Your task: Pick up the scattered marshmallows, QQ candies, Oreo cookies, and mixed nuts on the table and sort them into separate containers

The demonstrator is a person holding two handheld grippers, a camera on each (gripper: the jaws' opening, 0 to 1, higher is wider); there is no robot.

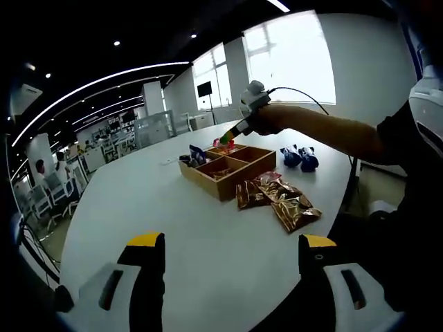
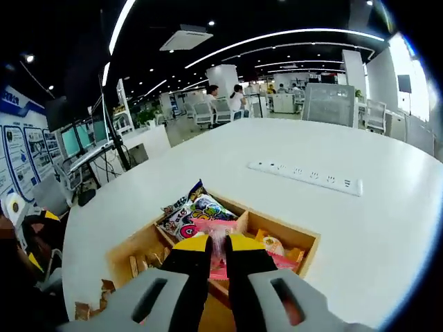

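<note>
White tabletop (image 1: pixel 208 228) carries my wooden divided box (image 2: pixel 304 243): colourful packets (image 2: pixel 197 207) lie in its far compartment. My right gripper (image 2: pixel 216 243) pinches a pink packet (image 2: pixel 220 256) over it; my left gripper (image 1: pixel 228 242) gapes, holding nothing, near gold packets (image 1: pixel 280 197).

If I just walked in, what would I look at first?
Probably the divided wooden box in the middle of the round white table, with shiny brown snack packets lying beside it. Over the box, the right tool pinches a pink candy packet.
</note>
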